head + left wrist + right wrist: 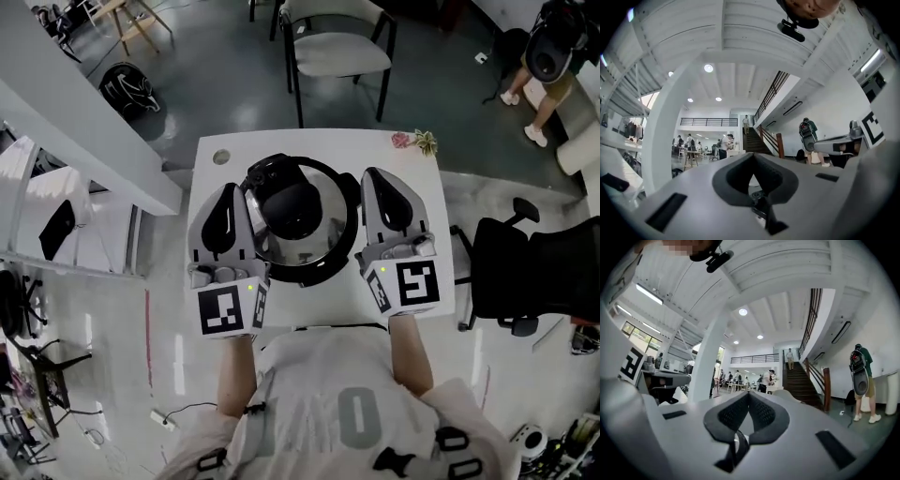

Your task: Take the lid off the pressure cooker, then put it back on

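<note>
Our left gripper and right gripper have fingers shut on nothing beside the pressure cooker on the table, its lid on, so we guess the job is done or not begun.

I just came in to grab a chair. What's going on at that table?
A person stands at the white table with a handheld tool in each hand. The left tool and right tool are held either side of the pressure cooker, both shut with nothing between them. The lid is on the cooker.
</note>
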Tool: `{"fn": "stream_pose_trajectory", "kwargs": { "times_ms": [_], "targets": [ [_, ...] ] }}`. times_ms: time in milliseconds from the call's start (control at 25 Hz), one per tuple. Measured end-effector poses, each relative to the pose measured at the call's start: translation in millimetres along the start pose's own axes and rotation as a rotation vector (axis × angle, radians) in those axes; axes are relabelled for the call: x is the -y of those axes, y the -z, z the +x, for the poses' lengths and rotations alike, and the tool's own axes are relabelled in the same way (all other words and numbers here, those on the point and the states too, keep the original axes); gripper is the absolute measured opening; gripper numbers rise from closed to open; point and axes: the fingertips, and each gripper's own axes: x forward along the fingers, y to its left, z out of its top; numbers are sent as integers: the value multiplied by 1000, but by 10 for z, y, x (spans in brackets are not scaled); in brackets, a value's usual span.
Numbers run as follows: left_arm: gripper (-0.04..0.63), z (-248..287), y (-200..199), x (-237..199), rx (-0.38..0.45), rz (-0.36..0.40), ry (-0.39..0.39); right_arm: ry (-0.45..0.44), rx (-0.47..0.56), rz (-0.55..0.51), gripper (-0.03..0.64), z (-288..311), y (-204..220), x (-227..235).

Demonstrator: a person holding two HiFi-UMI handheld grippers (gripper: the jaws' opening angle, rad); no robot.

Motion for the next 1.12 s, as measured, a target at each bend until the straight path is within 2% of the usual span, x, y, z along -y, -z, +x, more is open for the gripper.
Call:
{"fn": "stream_pose_trajectory", "kwargs": {
  "times_ms": [120, 360, 1120],
  "targets": [
    [17, -49, 96, 9, -6, -22, 3, 39, -9, 10, 9, -111, 122, -13],
    [17, -46, 121, 41, 3, -14, 18, 26, -71, 21, 8, -194, 358, -99],
    [17, 28, 87, -5, 12, -9, 16, 36, -57, -11, 8, -103, 299, 1]
  ]
}}
